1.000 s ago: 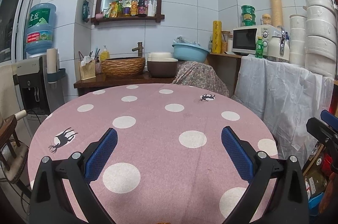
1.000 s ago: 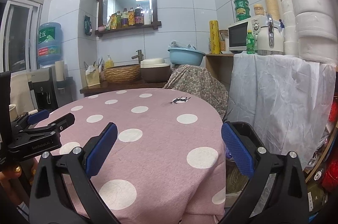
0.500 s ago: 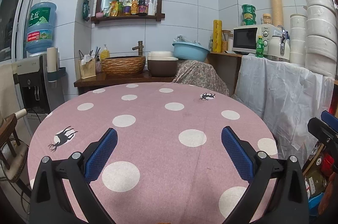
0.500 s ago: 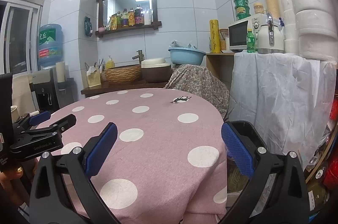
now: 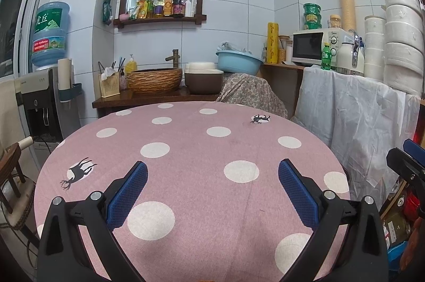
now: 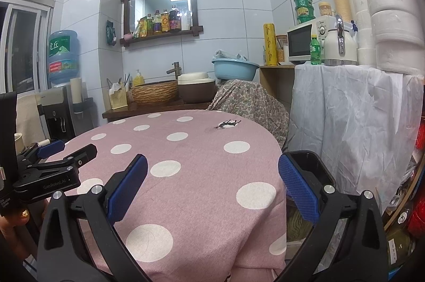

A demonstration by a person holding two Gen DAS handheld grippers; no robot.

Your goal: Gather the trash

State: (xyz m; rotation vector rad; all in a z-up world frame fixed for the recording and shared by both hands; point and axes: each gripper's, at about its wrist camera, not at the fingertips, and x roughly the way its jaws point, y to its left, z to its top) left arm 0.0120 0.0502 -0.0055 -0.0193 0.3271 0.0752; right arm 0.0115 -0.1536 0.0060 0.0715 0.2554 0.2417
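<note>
While both claws hover with jaws spread wide and nothing between them, the round counter (image 5: 191, 149) under its pink dotted cloth shows no loose trash in either view. The left claw (image 5: 212, 191) hangs above the near middle of the counter; the right claw (image 6: 212, 189) hangs over the counter's right edge, and its tip also enters the left wrist view at far right. A black bin (image 6: 310, 167) stands on the floor just beyond and below the right claw's right finger, beside the counter's edge; its contents cannot be made out. No item of trash can be identified ahead of either claw, so the task's object is either out of view or already gathered. Judged from this, the step in hand is a search or a closing pause, not a grasp. The next move calls for scanning past the counter for remaining litter, then lowering an opened claw over it.
</note>
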